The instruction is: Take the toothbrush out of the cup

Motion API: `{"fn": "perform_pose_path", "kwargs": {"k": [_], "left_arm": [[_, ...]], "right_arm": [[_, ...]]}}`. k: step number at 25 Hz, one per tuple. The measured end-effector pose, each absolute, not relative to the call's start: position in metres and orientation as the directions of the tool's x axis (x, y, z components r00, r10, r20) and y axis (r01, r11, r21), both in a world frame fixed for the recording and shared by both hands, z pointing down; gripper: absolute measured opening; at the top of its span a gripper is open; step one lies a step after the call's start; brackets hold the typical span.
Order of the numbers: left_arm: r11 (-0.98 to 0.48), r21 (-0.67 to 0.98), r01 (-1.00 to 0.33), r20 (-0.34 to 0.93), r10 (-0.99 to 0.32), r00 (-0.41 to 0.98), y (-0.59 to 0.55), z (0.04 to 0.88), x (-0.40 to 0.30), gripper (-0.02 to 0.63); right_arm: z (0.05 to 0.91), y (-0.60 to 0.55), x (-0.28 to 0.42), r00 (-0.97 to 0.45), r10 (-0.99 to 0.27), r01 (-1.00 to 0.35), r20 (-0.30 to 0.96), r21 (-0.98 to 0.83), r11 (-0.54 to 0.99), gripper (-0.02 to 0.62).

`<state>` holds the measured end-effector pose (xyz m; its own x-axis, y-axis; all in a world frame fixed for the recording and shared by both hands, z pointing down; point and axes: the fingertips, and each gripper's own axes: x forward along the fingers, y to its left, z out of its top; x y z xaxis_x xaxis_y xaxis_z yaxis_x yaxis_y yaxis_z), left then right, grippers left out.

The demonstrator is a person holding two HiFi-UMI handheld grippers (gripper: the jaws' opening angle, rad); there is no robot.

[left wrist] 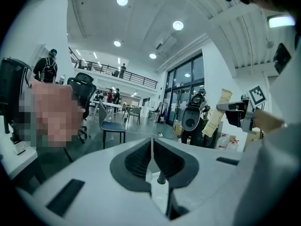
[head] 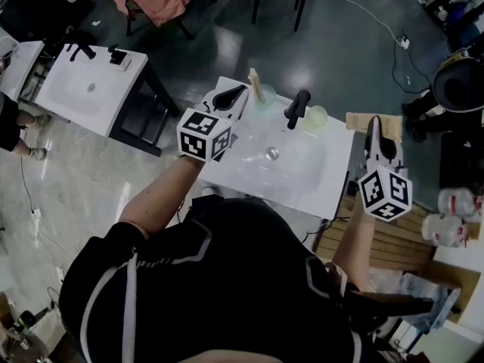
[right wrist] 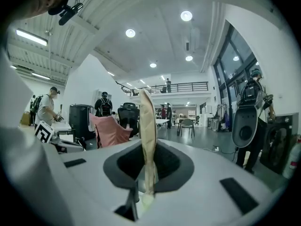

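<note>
- The white sink [head: 302, 184] fills the middle, with its black faucet [head: 297, 108] at the back rim
- The right gripper [head: 376, 127] hangs off the sink's right edge, jaws clamped on a tan flat strip
- The left gripper [head: 236, 94] sits back left, jaws together on nothing
- Two pale cups flank the faucet: the left cup [head: 266, 98] and the right cup [head: 316, 116]
- That strip, the toothbrush [right wrist: 146, 135] I reckon, stands upright between the right jaws, clear of both cups
- A second tan stick [head: 255, 85] leans in the left cup, just beside the left gripper's tip, so the left hand is nearer

Head view steeply down, gripper views level, seemingly sharing hall [left wrist: 141, 121]
</note>
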<state>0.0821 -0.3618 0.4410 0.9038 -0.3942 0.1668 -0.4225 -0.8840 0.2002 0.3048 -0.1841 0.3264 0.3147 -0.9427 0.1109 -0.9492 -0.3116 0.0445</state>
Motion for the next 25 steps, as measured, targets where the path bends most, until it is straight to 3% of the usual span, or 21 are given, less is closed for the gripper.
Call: {"fn": "perform_pose_path", "kwargs": {"k": [9,19,25], "left_arm": [[-0.883,0.236,-0.406,0.205,-0.364,0.909,-0.376,0.492,0.093,0.008],[-0.862,0.266,-0.432,0.309,-0.348,0.885,-0.400,0.556,0.115,0.177],[-0.849,0.267,-0.456,0.344,-0.358,0.868,-0.416,0.584,0.134,0.216]], "right_arm": [[0.337,-0.160,0.303,0.394,-0.906,-0.919,0.158,0.052,-0.390,0.041],[0.354,-0.138,0.299,0.438,-0.877,-0.898,0.197,0.045,-0.439,0.041],[0.355,-0.128,0.291,0.471,-0.858,-0.881,0.205,0.064,-0.469,0.041]]}}
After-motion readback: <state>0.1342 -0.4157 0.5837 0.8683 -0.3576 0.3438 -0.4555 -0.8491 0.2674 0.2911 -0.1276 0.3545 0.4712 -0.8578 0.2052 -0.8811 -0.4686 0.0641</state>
